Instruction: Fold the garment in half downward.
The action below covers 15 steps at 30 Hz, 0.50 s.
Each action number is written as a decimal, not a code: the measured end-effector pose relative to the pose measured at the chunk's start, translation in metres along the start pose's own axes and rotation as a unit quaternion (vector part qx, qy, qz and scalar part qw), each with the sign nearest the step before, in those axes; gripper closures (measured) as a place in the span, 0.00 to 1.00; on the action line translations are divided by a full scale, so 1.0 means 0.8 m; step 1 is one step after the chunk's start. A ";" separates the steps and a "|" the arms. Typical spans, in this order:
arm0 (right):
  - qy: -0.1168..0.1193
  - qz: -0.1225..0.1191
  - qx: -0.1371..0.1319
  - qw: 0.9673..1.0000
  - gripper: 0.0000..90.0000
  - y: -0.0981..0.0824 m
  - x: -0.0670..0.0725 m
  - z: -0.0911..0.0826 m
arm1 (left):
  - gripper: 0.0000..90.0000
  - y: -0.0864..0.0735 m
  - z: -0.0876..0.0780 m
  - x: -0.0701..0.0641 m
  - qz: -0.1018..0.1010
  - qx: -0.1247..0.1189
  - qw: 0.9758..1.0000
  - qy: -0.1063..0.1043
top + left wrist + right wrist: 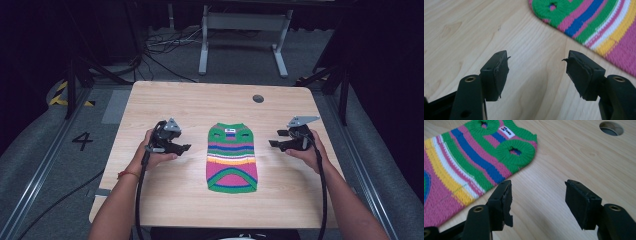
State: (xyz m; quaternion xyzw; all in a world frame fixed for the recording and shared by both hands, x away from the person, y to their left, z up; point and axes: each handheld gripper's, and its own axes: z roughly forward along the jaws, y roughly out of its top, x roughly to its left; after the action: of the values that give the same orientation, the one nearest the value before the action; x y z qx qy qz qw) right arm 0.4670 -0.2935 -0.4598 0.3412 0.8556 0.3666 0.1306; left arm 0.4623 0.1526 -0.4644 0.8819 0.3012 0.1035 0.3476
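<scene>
you're holding both hands raised either side of the striped knit sweater point(232, 158), flat mid-table. left gripper point(184, 148) and right gripper point(275, 139) point inward at it, jaws parted, gripping nothing.

Black hand-held gripper point(186, 148), red wristband point(128, 174)

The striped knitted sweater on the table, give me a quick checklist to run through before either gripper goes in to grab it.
1. Striped sweater lies flat on the table: ok.
2. Left gripper empty, jaws apart: ok.
3. Right gripper empty, jaws apart: ok.
4. Both grippers flank the sweater without touching it: ok.
5. Label faces up at the neck end: ok.
6. Anything under the sweater: cannot tell.
</scene>
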 end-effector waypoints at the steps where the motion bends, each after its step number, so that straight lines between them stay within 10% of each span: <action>1: 0.001 0.001 0.000 1.000 0.44 0.004 0.000 0.004 | 0.38 0.006 0.003 0.001 0.001 -0.002 1.000 -0.002; 15: 0.006 -0.004 0.006 1.000 0.52 0.050 -0.005 0.063 | 0.37 0.068 0.070 -0.001 0.005 -0.009 1.000 -0.013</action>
State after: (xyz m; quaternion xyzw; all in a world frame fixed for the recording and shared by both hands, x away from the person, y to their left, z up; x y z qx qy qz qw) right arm 0.5134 -0.2495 -0.4664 0.3361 0.8600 0.3632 0.1247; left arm 0.5088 0.0898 -0.4691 0.8817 0.2911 0.0963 0.3586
